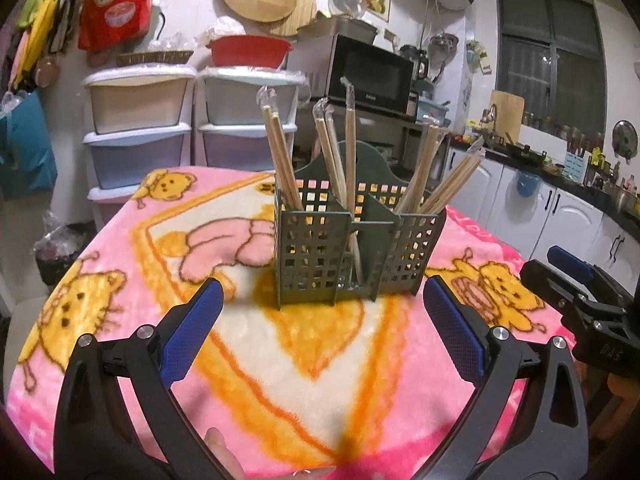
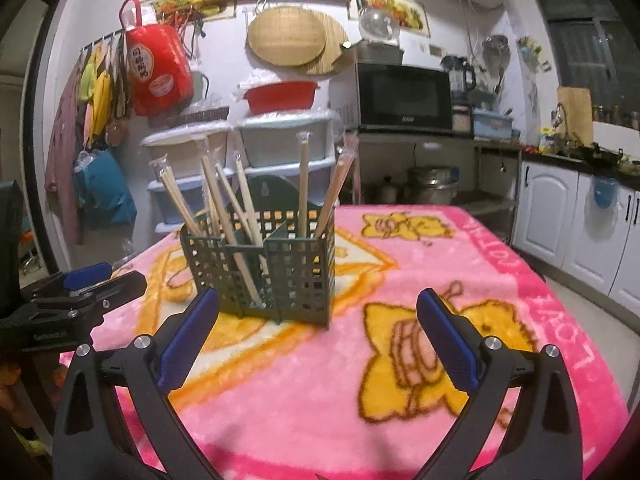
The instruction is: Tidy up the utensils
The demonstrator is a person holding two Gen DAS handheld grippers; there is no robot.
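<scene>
Broadly, a counter (image 1: 120, 264) under a pink cartoon-print blanket (image 2: 460, 264) fills both wrist views, the kitchen wall beyond it. Against that wall: stacked plastic drawers (image 1: 138, 132), a black microwave (image 1: 370, 74) on a steel rack, a red basin (image 1: 248, 50), round woven trays (image 2: 286, 34) hung high, and a red bag (image 2: 158, 68) on a hook. White cabinets (image 2: 560, 216) run along the right side.

Green lattice utensil caddy (image 1: 352, 240) stands upright on the blanket, toward the far middle of the counter — divided into compartments, open at the front centre. Wrapped chopsticks (image 1: 280, 148) lean out of it in several bunches: a pair in the left compartment, some in the middle, more fanning right (image 1: 452, 184). One pair reaches down to the caddy floor in the open centre section (image 2: 244, 264). Clear wrapper tips show at the tops.

Left tongs (image 1: 322, 320) — released, blue pads spread wide, nothing between them, held above the blanket just short of the caddy's front. Right tongs (image 2: 316, 328) likewise released and bare, pointing at the caddy from its right-front corner; the left blue pad (image 2: 188, 336) overlaps the caddy's lower edge in view, contact not clear. Each tool shows at the edge of the other's view (image 1: 576, 296) (image 2: 72, 300).
</scene>
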